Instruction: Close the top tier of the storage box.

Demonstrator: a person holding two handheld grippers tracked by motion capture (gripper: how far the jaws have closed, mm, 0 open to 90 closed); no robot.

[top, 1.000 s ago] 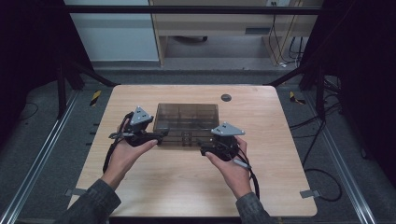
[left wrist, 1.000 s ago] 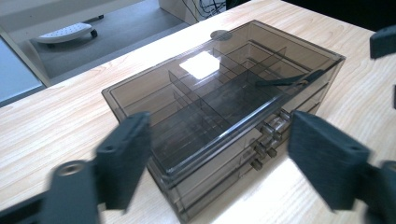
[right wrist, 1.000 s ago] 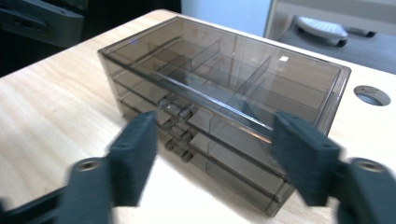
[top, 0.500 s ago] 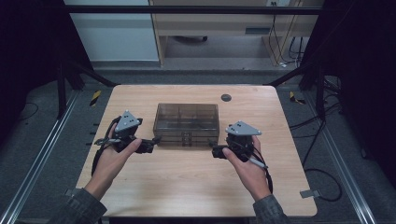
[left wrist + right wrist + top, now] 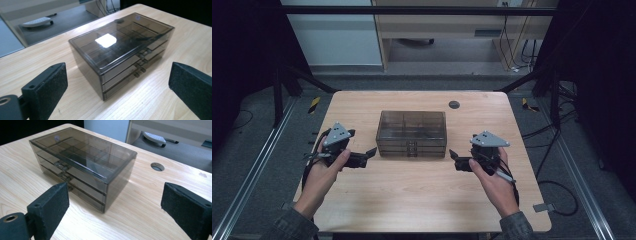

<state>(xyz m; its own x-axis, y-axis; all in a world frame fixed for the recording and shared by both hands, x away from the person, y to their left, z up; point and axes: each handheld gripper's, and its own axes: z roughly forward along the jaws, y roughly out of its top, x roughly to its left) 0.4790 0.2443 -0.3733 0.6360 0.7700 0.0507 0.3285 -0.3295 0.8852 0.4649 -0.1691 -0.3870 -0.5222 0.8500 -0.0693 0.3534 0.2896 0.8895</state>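
Between the open left tongs [image 5: 373, 151] and right tongs [image 5: 452, 154] sits the drawer box [image 5: 412, 133], untouched.

No readable text, labels, brands, numbers or signs on anything in view

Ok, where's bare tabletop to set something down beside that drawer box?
Bare wood runs across the near half of the table, between the hands. Narrow strips lie either side of the smoky drawer box, where the left gripper and right gripper sit, jaws open. Behind it, a strip holds the cable hole.
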